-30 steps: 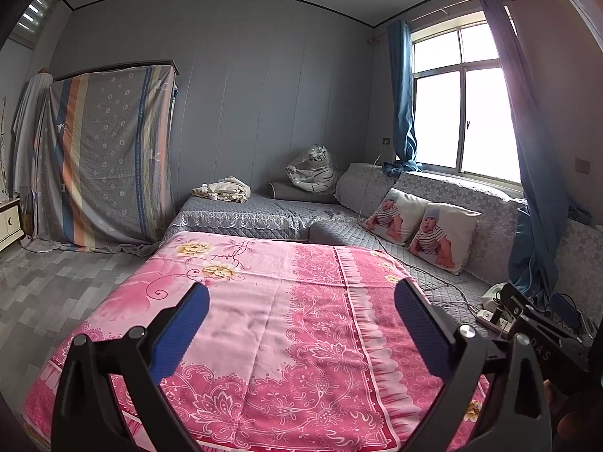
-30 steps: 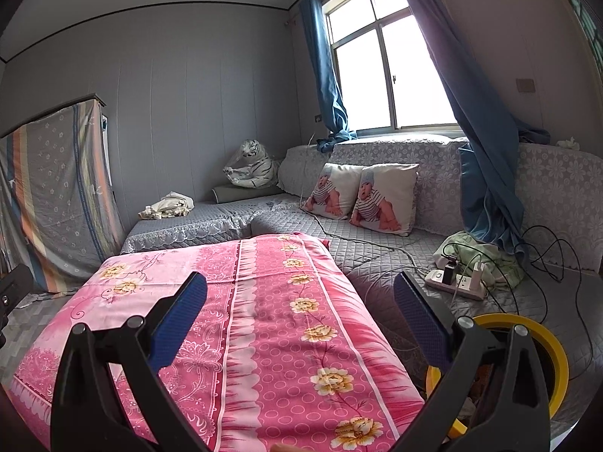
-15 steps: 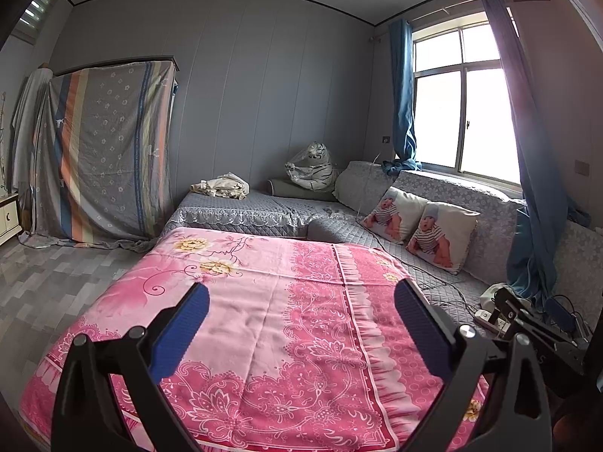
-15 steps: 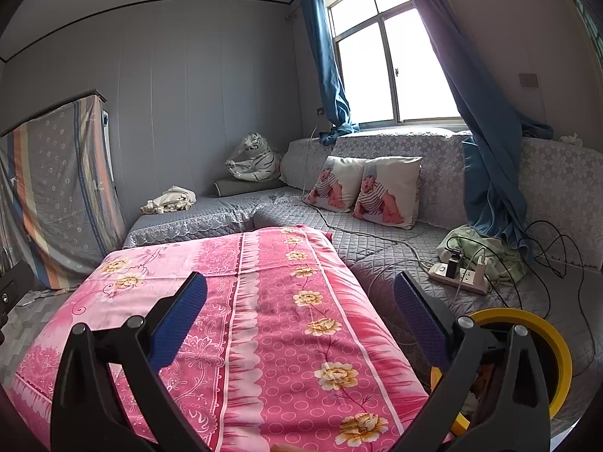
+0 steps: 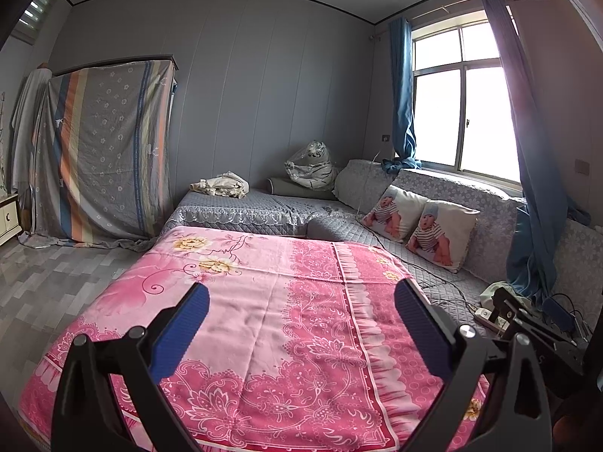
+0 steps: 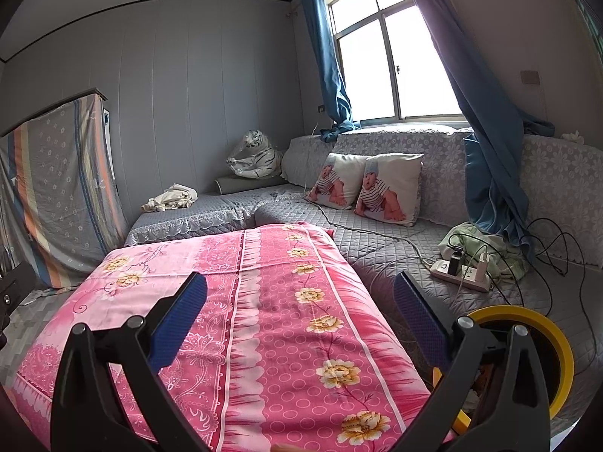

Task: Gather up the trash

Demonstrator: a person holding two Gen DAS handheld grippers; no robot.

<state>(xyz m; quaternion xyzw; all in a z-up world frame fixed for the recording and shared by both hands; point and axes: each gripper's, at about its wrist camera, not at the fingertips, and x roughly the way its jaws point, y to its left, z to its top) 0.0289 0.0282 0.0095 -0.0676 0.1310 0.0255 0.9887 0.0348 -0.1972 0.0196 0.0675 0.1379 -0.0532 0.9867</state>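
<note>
Both views have risen a little over the pink cloth (image 5: 264, 320). The left gripper (image 5: 301, 316) and right gripper (image 6: 299, 312) are wide, empty. No trash is visible; the yellow bin (image 6: 557, 354) waits at right.

The only piece of the trash job in view was a round bin with a bright yellow rim (image 6: 508, 310), standing upright and open-topped low on the right of the right wrist view. It sat just beside the edge of the pink floral cloth (image 6: 286, 301), in front of the grey quilted sofa (image 6: 377, 248). Its dark inside held some pale scraps, too hidden to make out.
</note>
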